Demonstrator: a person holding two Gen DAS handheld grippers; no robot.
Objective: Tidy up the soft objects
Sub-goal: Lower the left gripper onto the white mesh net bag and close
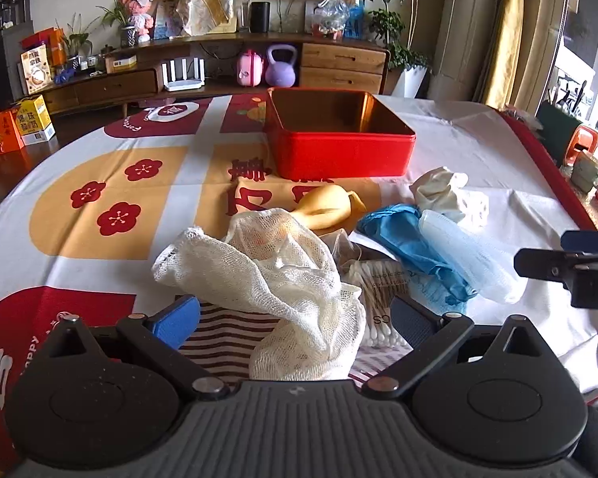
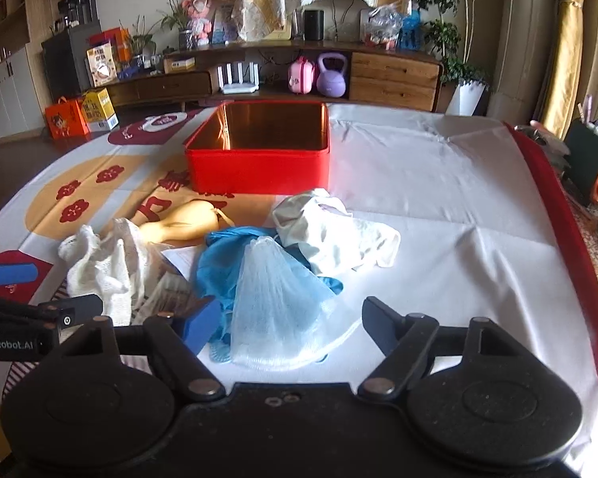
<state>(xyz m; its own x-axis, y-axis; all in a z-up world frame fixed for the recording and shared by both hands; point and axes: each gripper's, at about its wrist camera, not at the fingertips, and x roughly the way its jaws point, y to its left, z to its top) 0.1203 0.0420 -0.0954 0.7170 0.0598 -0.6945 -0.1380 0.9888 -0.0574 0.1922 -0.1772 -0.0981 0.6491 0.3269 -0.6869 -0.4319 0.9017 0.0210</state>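
Note:
A heap of soft things lies on the tablecloth in front of an open red tin box (image 1: 339, 151) (image 2: 259, 171). My left gripper (image 1: 295, 320) is open, its blue pads on either side of a cream mesh cloth (image 1: 283, 279) (image 2: 99, 267) that rests on a striped cloth (image 1: 227, 334). My right gripper (image 2: 291, 326) is open around a pale blue net (image 2: 275, 294) (image 1: 466, 259), its pads close to the net's sides. Beside these lie a blue glove (image 1: 410, 247) (image 2: 219, 263), a white cloth (image 1: 442, 191) (image 2: 339, 235) and a yellow rubber piece (image 1: 327, 207) (image 2: 179, 223).
A pack of cotton swabs (image 1: 378, 290) (image 2: 167, 290) sits between the cream mesh and the blue glove. The table's red edge (image 2: 558, 215) runs down the right side. A low wooden cabinet (image 1: 339, 59) with a purple kettlebell (image 2: 331, 75) stands behind the table.

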